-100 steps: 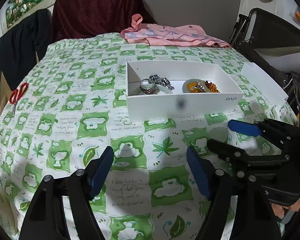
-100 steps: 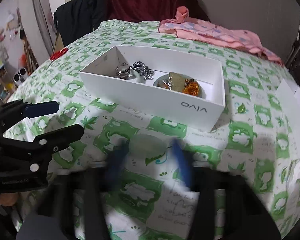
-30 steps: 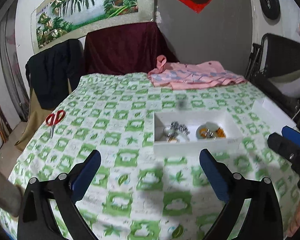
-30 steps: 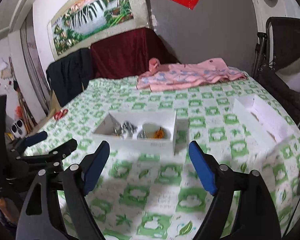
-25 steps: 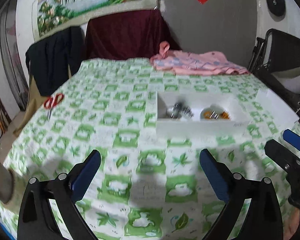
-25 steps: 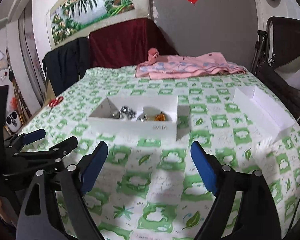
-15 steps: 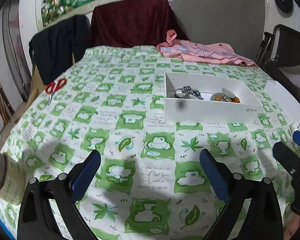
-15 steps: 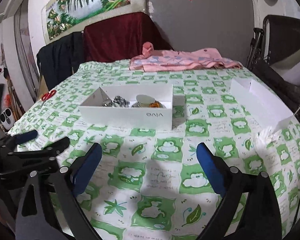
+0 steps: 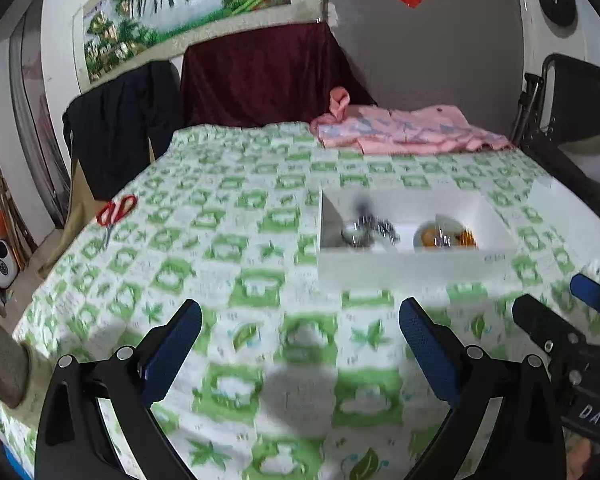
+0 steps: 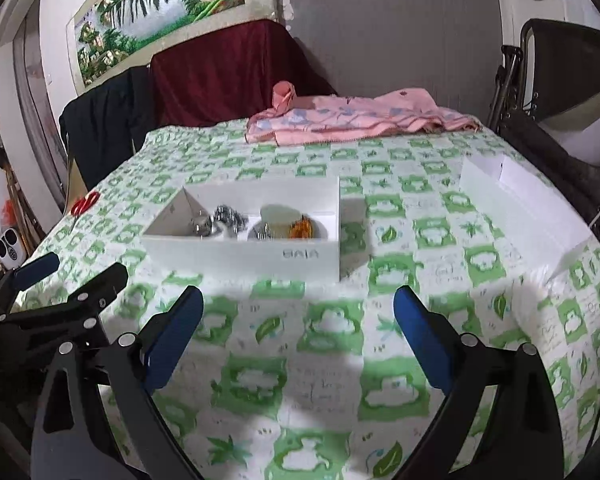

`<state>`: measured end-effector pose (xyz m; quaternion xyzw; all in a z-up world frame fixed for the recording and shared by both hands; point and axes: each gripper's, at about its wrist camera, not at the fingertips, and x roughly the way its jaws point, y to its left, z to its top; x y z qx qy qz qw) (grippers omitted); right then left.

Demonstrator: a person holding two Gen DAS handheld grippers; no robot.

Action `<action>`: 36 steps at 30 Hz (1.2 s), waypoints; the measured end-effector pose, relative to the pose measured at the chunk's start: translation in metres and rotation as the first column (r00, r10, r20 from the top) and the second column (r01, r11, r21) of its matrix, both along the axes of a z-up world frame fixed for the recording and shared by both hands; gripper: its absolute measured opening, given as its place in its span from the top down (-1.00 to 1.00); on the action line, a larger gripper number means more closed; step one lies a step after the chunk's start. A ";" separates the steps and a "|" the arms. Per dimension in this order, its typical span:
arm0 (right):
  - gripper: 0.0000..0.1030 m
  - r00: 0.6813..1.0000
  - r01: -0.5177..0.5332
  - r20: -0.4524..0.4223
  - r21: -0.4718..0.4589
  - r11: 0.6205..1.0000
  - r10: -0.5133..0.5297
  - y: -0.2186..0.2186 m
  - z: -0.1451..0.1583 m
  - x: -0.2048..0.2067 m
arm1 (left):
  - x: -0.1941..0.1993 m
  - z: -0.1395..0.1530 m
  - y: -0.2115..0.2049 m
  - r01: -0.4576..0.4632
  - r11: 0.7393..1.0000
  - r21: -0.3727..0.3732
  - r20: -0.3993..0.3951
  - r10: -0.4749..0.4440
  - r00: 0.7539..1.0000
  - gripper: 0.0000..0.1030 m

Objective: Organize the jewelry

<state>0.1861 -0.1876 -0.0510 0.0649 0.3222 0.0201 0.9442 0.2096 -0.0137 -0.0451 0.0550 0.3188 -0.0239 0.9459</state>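
Both claws hang wide and empty over the green-patterned tabletop [image 10: 332, 364]: the left claw [image 9: 300, 344] has nothing between its blue pads, and neither does the right claw [image 10: 298, 332]. The task's thing, the jewelry, lies in the white box [image 10: 240, 252], which sits ahead of the right claw and ahead and to the right of the left one, well apart from both. Inside, a silvery chain and ring cluster [image 10: 220, 218] lies on the left, and a pale stone with amber beads [image 10: 288, 224] on the right; the views are too blurred to count the pieces. A second white box [image 10: 520, 204] stands far off to the right of the right claw, and red scissors [image 9: 114, 212] lie far to the left of the left claw. The sorting looks nearly done, so the risks are small ones: a claw reaching in carelessly could catch the chain and drag the whole tangle out, or knock the light box along the loose cloth and spill it.
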 end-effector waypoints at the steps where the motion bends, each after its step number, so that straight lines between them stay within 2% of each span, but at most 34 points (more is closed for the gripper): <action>1: -0.78 1.000 0.003 0.006 -0.003 1.000 -0.003 0.000 0.003 0.002 | 0.003 0.003 -0.001 0.002 1.000 0.001 0.011 -0.002 1.000 -0.89; 5: -0.81 1.000 0.014 0.023 -0.004 1.000 -0.013 0.000 0.007 0.011 | 0.012 0.010 -0.005 0.010 1.000 -0.002 0.039 -0.010 0.999 -0.89; 8: -0.82 1.000 0.018 0.020 0.009 1.000 -0.019 -0.003 0.000 0.015 | 0.018 0.003 -0.007 0.007 1.000 0.012 0.025 -0.008 1.000 -0.89; 12: -0.82 0.999 0.011 -0.036 0.052 0.999 -0.009 -0.007 -0.013 0.023 | 0.019 -0.002 -0.006 -0.003 0.999 0.036 0.018 0.002 1.000 -0.89; 19: -0.83 0.998 0.010 -0.066 0.074 0.997 -0.005 -0.009 -0.022 0.020 | 0.013 -0.003 -0.009 0.003 0.997 0.072 0.044 -0.007 0.999 -0.89; 22: -0.83 0.999 0.014 -0.050 0.048 0.999 -0.011 -0.007 -0.021 0.015 | 0.011 -0.003 -0.010 0.004 0.997 0.082 0.050 -0.008 0.999 -0.89; 29: -0.83 1.000 0.024 -0.007 -0.038 0.999 -0.025 0.002 -0.015 0.009 | 0.012 -0.002 -0.004 -0.004 0.999 0.038 0.038 0.002 0.999 -0.89; 36: -0.83 0.999 0.025 0.029 -0.067 0.997 -0.023 0.007 -0.011 0.007 | 0.010 -0.001 -0.004 -0.010 1.000 0.025 0.037 0.009 0.999 -0.89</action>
